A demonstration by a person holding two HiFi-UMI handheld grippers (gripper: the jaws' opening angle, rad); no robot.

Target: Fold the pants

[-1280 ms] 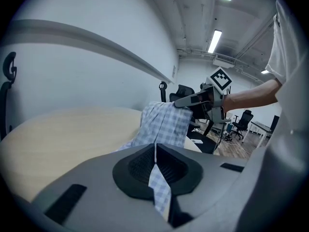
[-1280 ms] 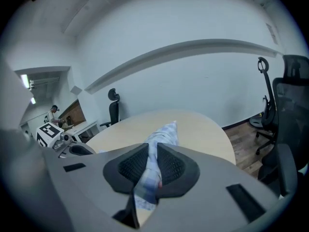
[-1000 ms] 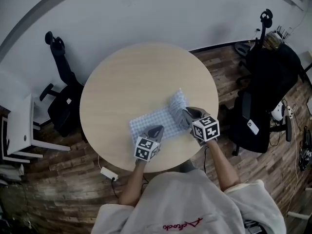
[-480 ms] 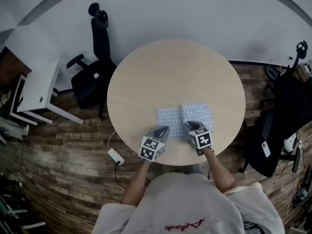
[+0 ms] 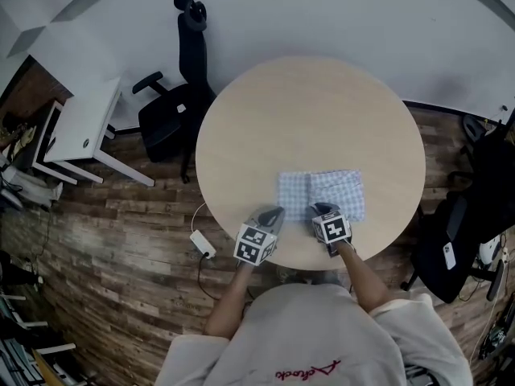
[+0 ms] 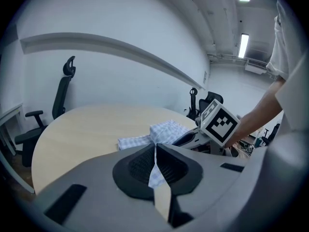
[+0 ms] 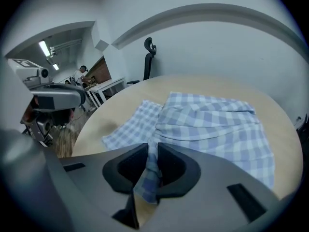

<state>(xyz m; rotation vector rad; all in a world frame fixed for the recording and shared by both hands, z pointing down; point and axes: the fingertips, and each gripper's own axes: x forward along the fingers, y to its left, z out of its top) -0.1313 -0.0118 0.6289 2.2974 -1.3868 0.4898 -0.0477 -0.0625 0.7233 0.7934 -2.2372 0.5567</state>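
Pants (image 5: pixel 322 195) in a blue-and-white check lie folded into a flat rectangle on a round, pale wooden table (image 5: pixel 306 111), on the side nearest the person, seen from above. The person leans over the table edge with a tool in each hand.

The left gripper (image 5: pixel 273 211) sits at the near left corner of the cloth. In its own view, its jaws are pressed together on a thin edge of the checked fabric. The right gripper (image 5: pixel 323 209) sits just beside it, at the near edge of the cloth. Its jaws are likewise clamped on a bunched fold of the fabric. In the right gripper view, a doubled layer of the pants lies on top, and a thinner layer sticks out to its left.

A black office chair (image 5: pixel 181 95) and a white desk (image 5: pixel 80 123) stand beyond the table on a dark wooden floor (image 5: pixel 121 280). A white power strip (image 5: pixel 201 244) lies on the floor near the table.
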